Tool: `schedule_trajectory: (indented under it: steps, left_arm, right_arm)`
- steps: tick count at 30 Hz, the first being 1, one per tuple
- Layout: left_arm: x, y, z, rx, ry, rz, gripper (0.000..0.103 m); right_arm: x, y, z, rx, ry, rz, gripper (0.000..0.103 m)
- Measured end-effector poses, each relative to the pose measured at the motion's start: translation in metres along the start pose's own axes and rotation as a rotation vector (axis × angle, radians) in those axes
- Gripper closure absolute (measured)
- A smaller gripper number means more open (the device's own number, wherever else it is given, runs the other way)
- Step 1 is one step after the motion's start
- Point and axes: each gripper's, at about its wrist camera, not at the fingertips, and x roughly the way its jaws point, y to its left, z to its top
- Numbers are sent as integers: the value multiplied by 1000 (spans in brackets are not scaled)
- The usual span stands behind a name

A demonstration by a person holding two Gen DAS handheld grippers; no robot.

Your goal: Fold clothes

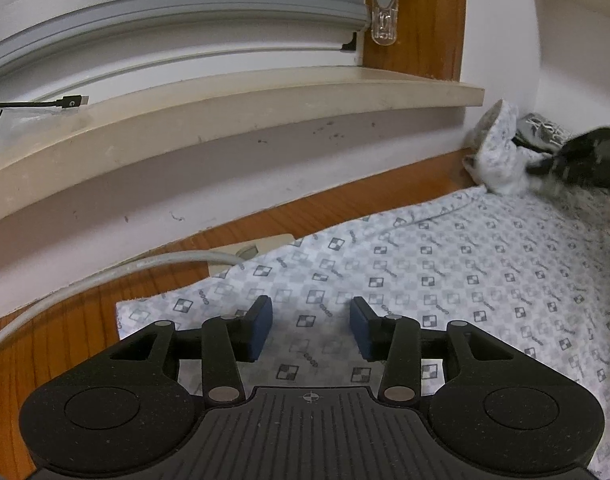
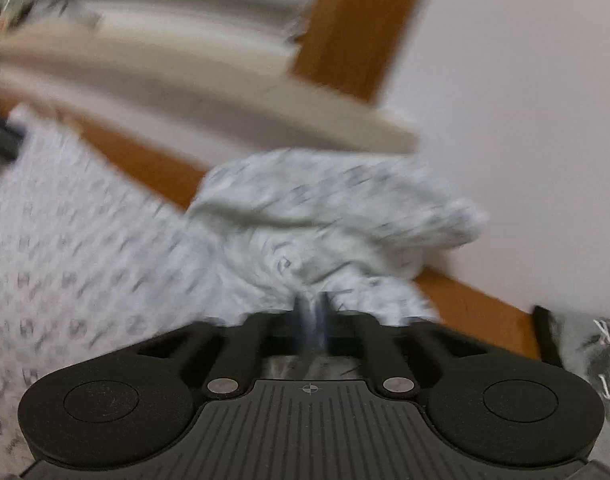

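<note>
A white shirt with a grey checker print (image 1: 445, 264) lies spread over the wooden table. My left gripper (image 1: 311, 328) hovers over its near left corner, jaws open, no cloth between the blue pads (image 1: 261, 326). At the far right, my right gripper (image 1: 561, 160) lifts a bunched part of the shirt (image 1: 501, 152) near the wall. In the blurred right wrist view my right gripper (image 2: 312, 312) is shut on that bunched cloth (image 2: 329, 220), which rises in front of it.
A beige window sill (image 1: 233, 116) and white wall run along the table's (image 1: 81, 320) far edge. A grey cable (image 1: 105, 276) runs to a socket strip (image 1: 249, 250) partly under the shirt. A dark printed garment (image 2: 601, 364) lies at the right.
</note>
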Motion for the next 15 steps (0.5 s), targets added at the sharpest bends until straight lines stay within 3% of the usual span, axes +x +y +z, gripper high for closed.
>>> schedule_trajectory:
  steps: [4,7,9,12,15]
  left_arm:
    - [-1,-1,-1,2,1,-12,51]
    - [-1,-3,-1,9,2,-10,50]
    - [-1,-2,-1,5,2,-14,50]
    - [-1,-2,-1,8,2,-13,50]
    - [-1,-3,-1,8,2,-12,50]
  right_arm:
    - [-41,-76,-7,326,-101,-251,100]
    - [-32,-106,-27,358,36,-333,94]
    - [-33,-113,-38,375,65,-323,88]
    - [-43,-115,-41,393,22,-266,57]
    - [-46,-114,-39,414,-22,-165,52]
